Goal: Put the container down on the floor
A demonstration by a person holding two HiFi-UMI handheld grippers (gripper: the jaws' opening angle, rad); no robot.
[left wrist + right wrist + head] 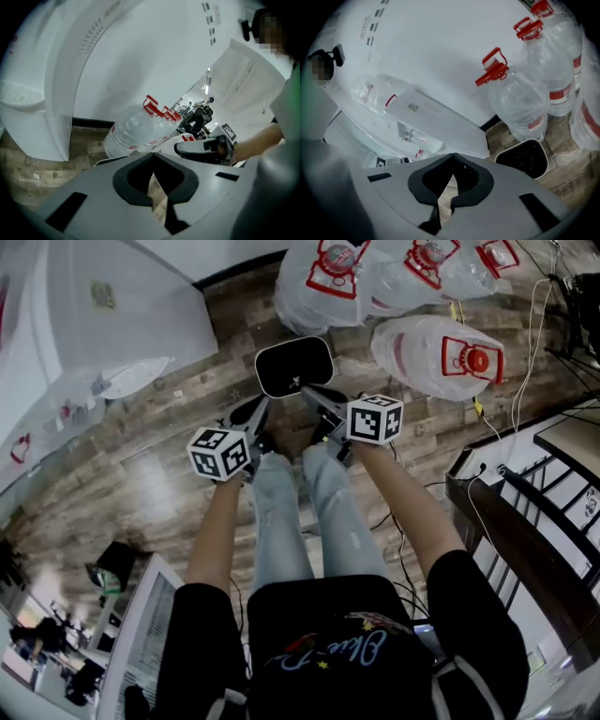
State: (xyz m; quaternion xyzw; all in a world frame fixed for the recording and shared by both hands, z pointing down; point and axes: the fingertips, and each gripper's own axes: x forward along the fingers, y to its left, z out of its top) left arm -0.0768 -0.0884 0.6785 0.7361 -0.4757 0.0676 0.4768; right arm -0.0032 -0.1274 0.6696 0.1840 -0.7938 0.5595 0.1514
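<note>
On the wooden floor [159,465], just ahead of the person's legs [281,512], the black container [293,367] with its pale rim stands upright by itself, near a cluster of big clear water bottles [441,354] with red caps. Above it the left gripper [261,409] and the right gripper [314,395] are held side by side, neither touching the container. Each one's fingers [126,180] are pressed together tip to tip with nothing between them, only a sliver of floor showing behind the tips.
</note>
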